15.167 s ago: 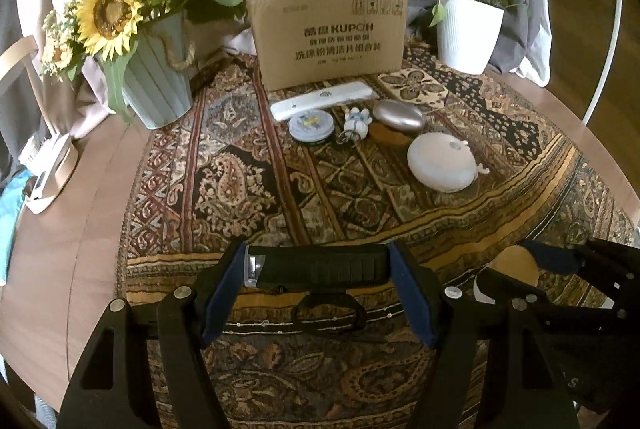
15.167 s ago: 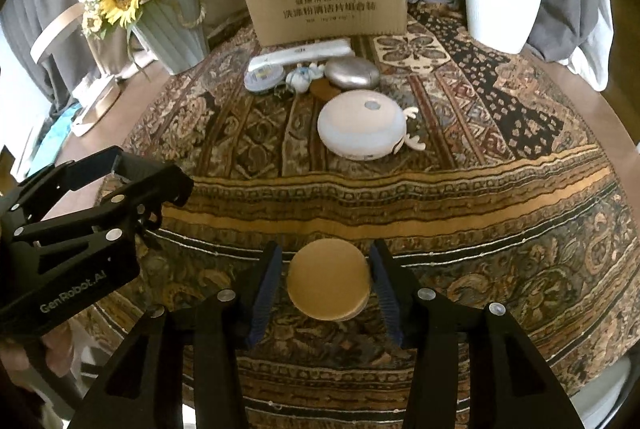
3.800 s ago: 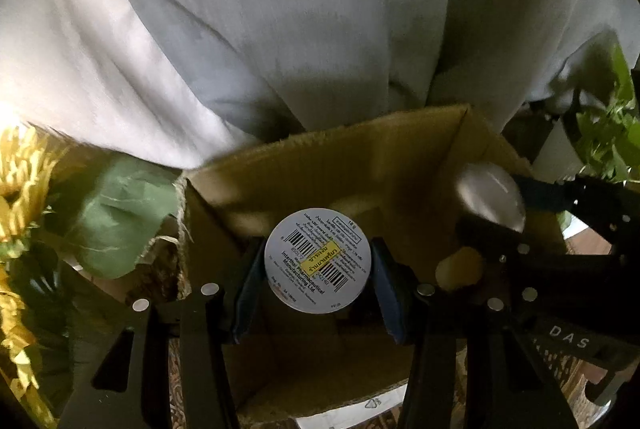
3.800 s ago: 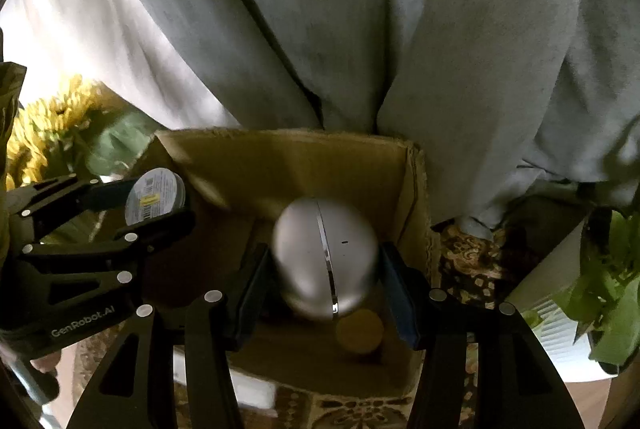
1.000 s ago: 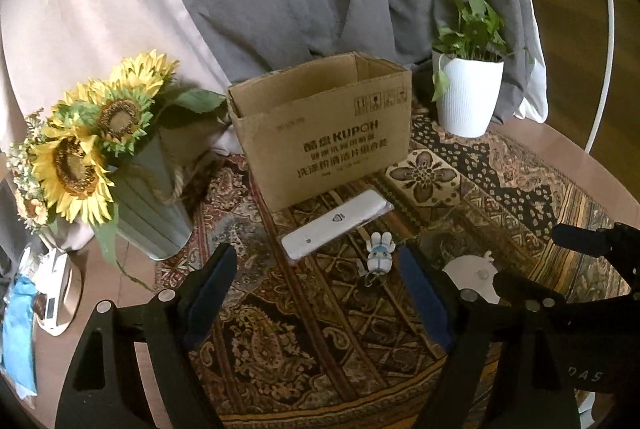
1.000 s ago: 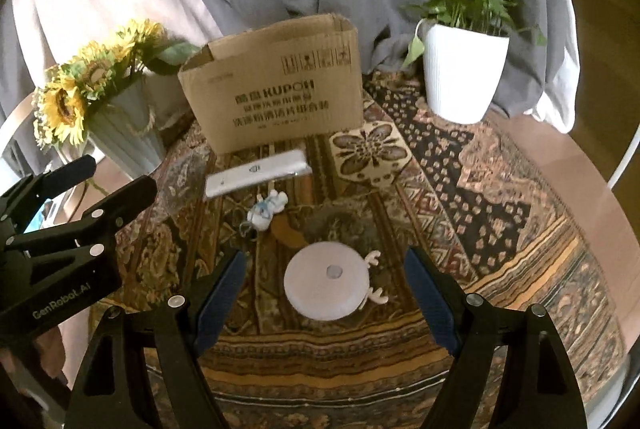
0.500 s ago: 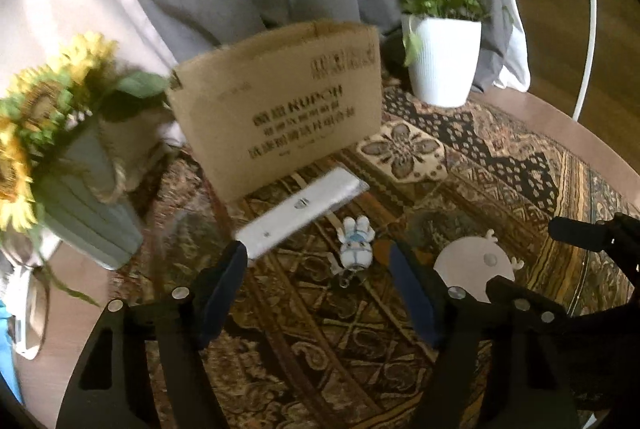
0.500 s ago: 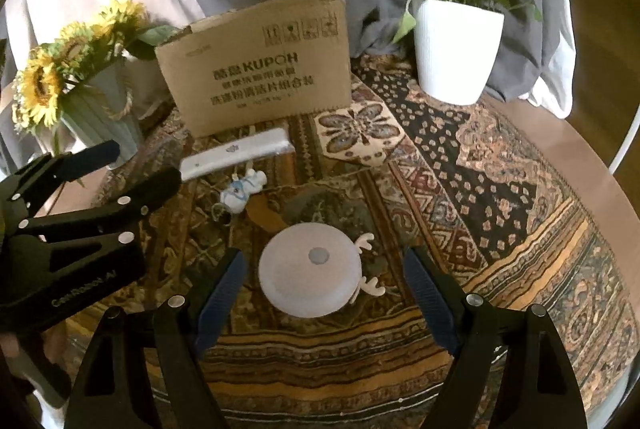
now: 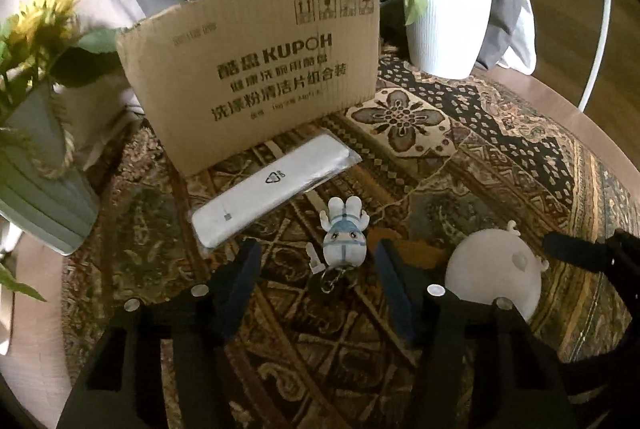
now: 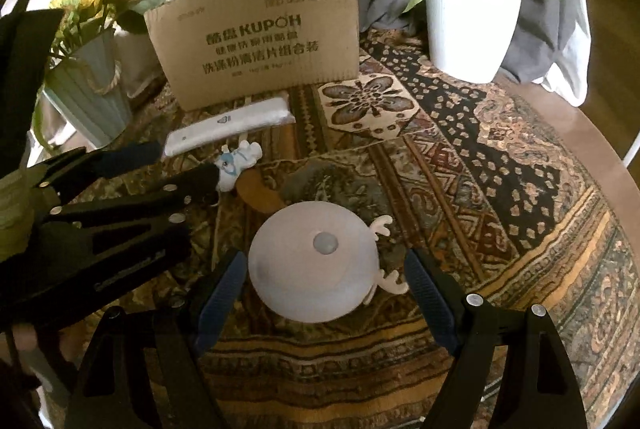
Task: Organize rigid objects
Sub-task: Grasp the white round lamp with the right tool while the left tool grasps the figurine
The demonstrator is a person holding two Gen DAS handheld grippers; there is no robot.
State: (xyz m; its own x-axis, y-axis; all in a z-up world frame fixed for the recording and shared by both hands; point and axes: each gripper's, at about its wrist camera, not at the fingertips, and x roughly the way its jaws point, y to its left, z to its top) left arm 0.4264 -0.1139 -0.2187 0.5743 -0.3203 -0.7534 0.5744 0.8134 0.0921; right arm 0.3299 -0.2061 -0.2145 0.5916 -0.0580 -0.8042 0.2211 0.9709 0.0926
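On the worktop w/ three things left outside the cardboard box (image 9: 256, 69), our left gripper (image 9: 316, 269) is closing round the bunny keychain (image 9: 343, 235), right gripper (image 10: 324, 289) wide astride the round antlered lamp (image 10: 316, 265), white remote (image 9: 272, 185) untouched.

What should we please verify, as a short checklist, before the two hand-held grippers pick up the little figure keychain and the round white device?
1. Left hand-held gripper straddles the figure keychain: ok; jaws closing, pads not yet touching.
2. Right hand-held gripper is wide enough for the round white device: ok, gaps both sides.
3. Device's antler-like prongs clear of the right finger: cannot tell.
4. Wrapped white bar outside the left jaws: ok.
5. Cardboard box upright; room inside: cannot tell.
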